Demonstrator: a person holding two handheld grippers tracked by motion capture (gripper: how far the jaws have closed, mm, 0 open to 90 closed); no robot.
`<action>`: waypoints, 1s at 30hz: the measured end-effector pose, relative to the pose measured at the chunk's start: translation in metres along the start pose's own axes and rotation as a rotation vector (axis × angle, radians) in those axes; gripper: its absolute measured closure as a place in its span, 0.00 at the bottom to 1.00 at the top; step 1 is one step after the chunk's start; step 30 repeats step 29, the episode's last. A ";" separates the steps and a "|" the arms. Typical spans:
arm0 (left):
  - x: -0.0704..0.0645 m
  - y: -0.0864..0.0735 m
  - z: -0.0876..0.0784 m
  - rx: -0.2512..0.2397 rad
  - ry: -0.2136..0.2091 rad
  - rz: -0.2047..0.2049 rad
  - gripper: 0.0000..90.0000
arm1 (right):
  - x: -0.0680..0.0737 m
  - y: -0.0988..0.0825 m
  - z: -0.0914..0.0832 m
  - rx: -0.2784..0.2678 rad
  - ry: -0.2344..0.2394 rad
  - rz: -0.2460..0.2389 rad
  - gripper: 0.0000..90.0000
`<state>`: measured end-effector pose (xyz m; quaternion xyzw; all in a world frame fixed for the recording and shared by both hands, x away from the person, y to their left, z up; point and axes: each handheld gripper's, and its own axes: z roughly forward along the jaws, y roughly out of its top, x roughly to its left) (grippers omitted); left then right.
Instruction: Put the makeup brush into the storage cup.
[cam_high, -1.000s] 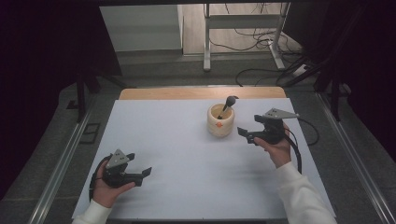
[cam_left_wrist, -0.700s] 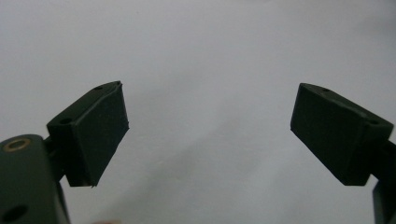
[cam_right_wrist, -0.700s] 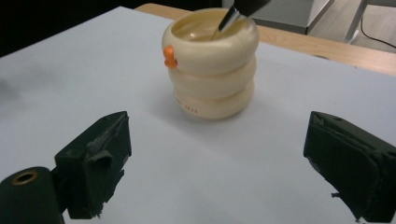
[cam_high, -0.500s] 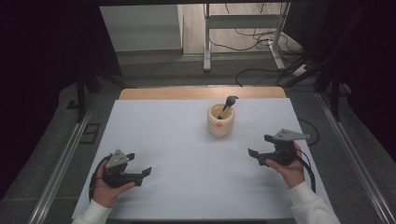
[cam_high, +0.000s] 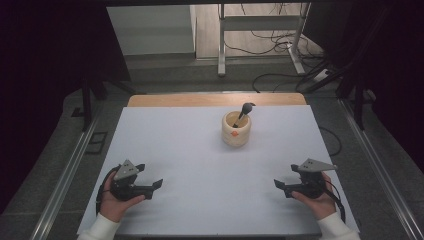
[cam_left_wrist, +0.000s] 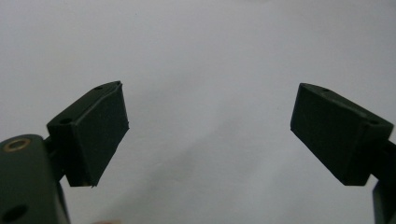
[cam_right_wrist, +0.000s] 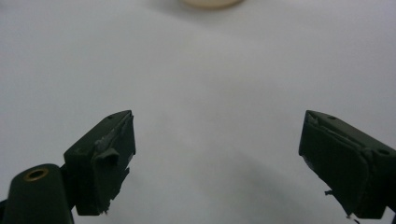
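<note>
Left gripper (cam_high: 151, 186) sits low at the near-left of the white table (cam_high: 200, 165), held in the person's left hand (cam_high: 117, 202), its jaws spread wide with nothing between them and only bare white surface ahead. Toward the far middle of the table stands a pale round cup (cam_high: 236, 129), upright, with a dark-headed brush (cam_high: 244, 111) leaning out of it, well apart from both grippers. Right gripper (cam_high: 281, 186) rests at the near-right in the right hand (cam_high: 316, 200), jaws likewise wide and empty.
</note>
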<state>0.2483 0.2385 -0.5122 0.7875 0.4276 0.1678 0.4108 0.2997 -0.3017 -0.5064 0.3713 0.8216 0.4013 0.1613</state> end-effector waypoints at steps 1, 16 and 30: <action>0.000 0.000 0.001 0.000 -0.002 -0.001 0.13 | 0.001 -0.002 0.000 0.011 -0.003 -0.008 0.13; -0.001 0.001 0.004 0.008 -0.012 0.006 0.13 | -0.002 -0.001 -0.002 -0.013 -0.008 0.007 0.13; -0.001 0.000 0.005 0.012 -0.018 0.003 0.13 | 0.000 0.002 -0.004 -0.044 0.009 0.016 0.12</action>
